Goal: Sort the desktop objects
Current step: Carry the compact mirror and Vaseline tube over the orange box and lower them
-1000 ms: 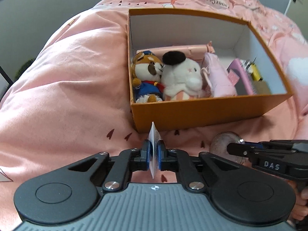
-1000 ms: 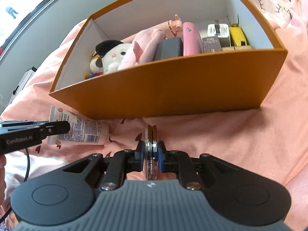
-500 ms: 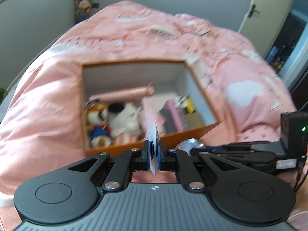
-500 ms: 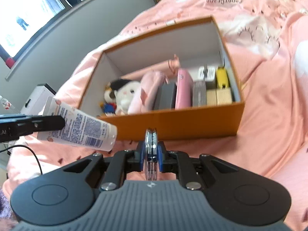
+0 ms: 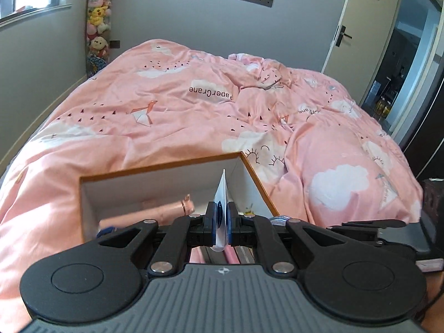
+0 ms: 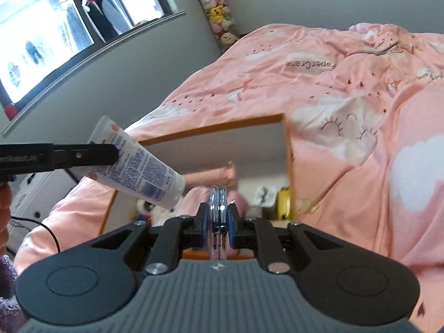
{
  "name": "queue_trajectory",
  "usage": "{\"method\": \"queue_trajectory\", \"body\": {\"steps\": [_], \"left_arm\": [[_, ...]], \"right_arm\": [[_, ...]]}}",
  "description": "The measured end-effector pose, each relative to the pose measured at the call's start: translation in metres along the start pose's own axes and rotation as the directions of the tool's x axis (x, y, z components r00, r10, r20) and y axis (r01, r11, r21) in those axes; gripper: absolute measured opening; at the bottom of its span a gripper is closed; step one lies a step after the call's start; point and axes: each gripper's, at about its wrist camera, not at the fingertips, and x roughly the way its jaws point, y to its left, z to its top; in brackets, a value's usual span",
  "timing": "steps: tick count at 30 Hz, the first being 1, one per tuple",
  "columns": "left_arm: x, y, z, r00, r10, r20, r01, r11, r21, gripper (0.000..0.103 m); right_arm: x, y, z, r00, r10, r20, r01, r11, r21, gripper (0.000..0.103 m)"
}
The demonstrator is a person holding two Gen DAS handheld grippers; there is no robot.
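Now both jaws hang higher above the box; left pinches the tube; right perhaps a compact.

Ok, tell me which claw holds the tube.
The left claw: it pinches the flat end of the white tube; the right claw grips a round clear disc.

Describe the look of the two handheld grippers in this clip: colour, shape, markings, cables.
Both the left gripper and the right gripper have black linkage arms with silver pivot bolts, blue finger pads, and a ribbed grey base flanked by round black housings. White lettering runs along the left gripper's side; a thin black cable trails below it.
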Motion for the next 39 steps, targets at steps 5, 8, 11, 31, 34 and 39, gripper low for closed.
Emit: {"method": "queue_trajectory", "body": {"steps": [5, 8, 11, 31, 34, 39], "left_arm": [[0.053, 0.003, 0.007, 0.996, 0.029, -0.081, -0.023, 0.997, 0.077, 0.007], [0.074, 0.001, 0.004, 0.993, 0.028, -0.117, -0.010, 0.988, 0.154, 0.007], [0.089, -0.003, 0.002, 0.989, 0.037, -0.146, -0.002, 0.973, 0.233, 0.007], [0.123, -0.015, 0.000, 0.980, -0.015, -0.200, 0.114, 0.862, 0.493, 0.007], [0.134, -0.012, -0.007, 0.972, -0.012, -0.235, 0.130, 0.858, 0.497, 0.007], [0.144, -0.009, -0.016, 0.960, 0.011, -0.281, 0.135, 0.859, 0.494, 0.007]], "right_arm": [[0.014, -0.014, 0.013, 1.000, -0.024, -0.009, 0.024, 1.000, 0.004, 0.015], [0.026, -0.022, 0.023, 1.000, -0.019, -0.021, 0.019, 1.000, 0.011, 0.015], [0.035, -0.029, 0.034, 1.000, -0.017, -0.025, 0.017, 1.000, 0.017, 0.015], [0.105, -0.043, 0.066, 0.994, -0.063, -0.089, 0.060, 0.998, -0.035, 0.015], [0.107, -0.044, 0.067, 0.993, -0.064, -0.098, 0.061, 0.997, -0.037, 0.015], [0.109, -0.044, 0.067, 0.993, -0.062, -0.098, 0.058, 0.997, -0.043, 0.015]]}}
